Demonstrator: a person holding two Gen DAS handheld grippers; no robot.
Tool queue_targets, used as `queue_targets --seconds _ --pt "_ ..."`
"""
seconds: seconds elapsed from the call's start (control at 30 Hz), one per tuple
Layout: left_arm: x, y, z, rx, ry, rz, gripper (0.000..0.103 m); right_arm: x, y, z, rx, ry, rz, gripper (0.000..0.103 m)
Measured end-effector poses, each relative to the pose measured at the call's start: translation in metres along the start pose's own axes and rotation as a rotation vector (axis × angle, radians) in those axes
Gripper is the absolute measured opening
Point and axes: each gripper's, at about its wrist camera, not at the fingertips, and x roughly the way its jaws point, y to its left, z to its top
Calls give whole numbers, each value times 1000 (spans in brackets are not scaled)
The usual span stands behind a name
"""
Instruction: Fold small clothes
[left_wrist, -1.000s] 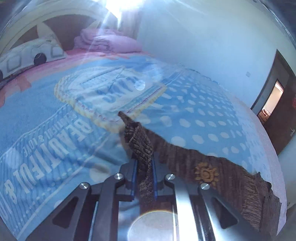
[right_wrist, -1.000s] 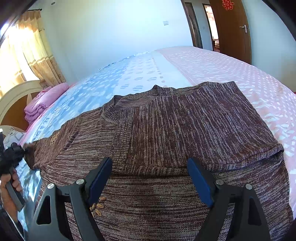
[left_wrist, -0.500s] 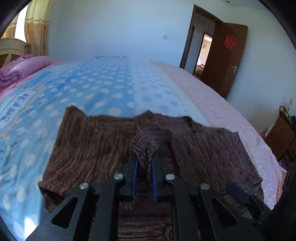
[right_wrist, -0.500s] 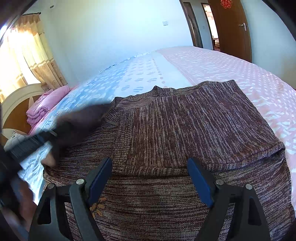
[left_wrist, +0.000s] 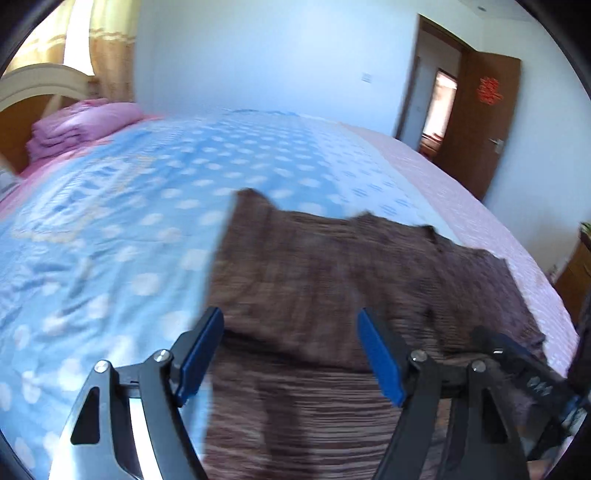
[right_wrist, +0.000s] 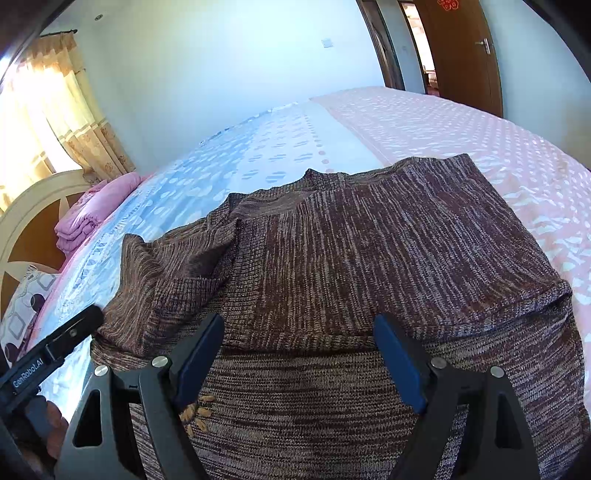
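The bed (right_wrist: 424, 122) carries everything: a blue dotted half toward the headboard and a pink half toward the door side. The sweater (right_wrist: 369, 251) lies across the seam of the two, near the bed's near edge, its right side already folded flat over the body. The left sleeve (right_wrist: 173, 269) sits on the body in a rumpled heap, with a raised ridge and a loose flap hanging toward the blue side.

The main risk, as I judge it, is that this heap stays uneven, so any later fold over it comes out lumpy and crooked. The flap could also slide back off toward the blue half, since nothing pins it.

The left gripper (left_wrist: 291, 354) has its jaws opening, with nothing pinched between them; its view is blurred, so a hasty regrasp might catch two layers. The right gripper (right_wrist: 297, 363) hovers spread wide over the sweater's near part, gripping nothing, so the body is free to drag.
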Motion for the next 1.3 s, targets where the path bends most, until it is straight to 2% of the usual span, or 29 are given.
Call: queue_targets --seconds 0.07,0.13,0.23,0.37,0.43,0.47,0.5,0.53,0.57,0.6,0.67,0.8,0.9,0.97,1.03,1.07,1.1,1.13,1.17,1.2,1.3 --pt "8 18 -5 -61 3 61 78 -2 6 12 8 16 84 84" --pt "20 31 -10 -121 34 74 77 -3 17 28 6 8 131 84" --pt "33 45 -12 -218 96 50 77 12 37 49 -41 22 109 84" --pt "30 59 -16 -312 66 14 77 55 63 65 -137 72 27 83" --pt "30 61 -17 -325 56 10 77 80 72 67 -156 122 19 71" --pt "30 61 -18 -329 51 10 77 93 77 67 -177 155 20 55" --pt "30 62 -19 -330 47 10 77 101 85 66 -221 156 -22 47" --pt "30 61 -19 -330 45 9 77 104 89 66 -262 142 -56 45" --pt "30 62 -19 -331 45 8 77 105 95 64 -301 139 -82 36" --pt "30 62 -19 -332 42 7 77 105 98 65 -317 141 -92 23" --pt "28 65 -20 -346 32 -5 77 96 100 66 -321 128 -56 8" --pt "27 69 -21 -369 18 -18 77 55 107 80 -335 -4 -39 8" --pt "26 71 -22 -380 12 -13 77 34 106 94 -350 -68 -42 8" --pt "26 70 -22 -377 13 -7 77 34 102 99 -365 -79 -75 8" --pt "26 69 -22 -371 14 0 77 43 91 99 -344 -47 -80 8" --pt "27 69 -22 -369 14 2 77 52 84 97 -329 -11 -79 13" --pt "27 68 -21 -365 14 6 77 56 79 95 -320 22 -95 24" --pt "27 69 -22 -363 14 8 77 61 69 93 -297 51 -126 31" --pt "27 68 -22 -363 14 8 77 59 60 91 -260 48 -145 43" --pt "27 69 -22 -363 14 8 77 52 50 88 -211 30 -146 49" --pt "27 68 -22 -362 14 9 78 25 29 77 -84 -10 -102 54"
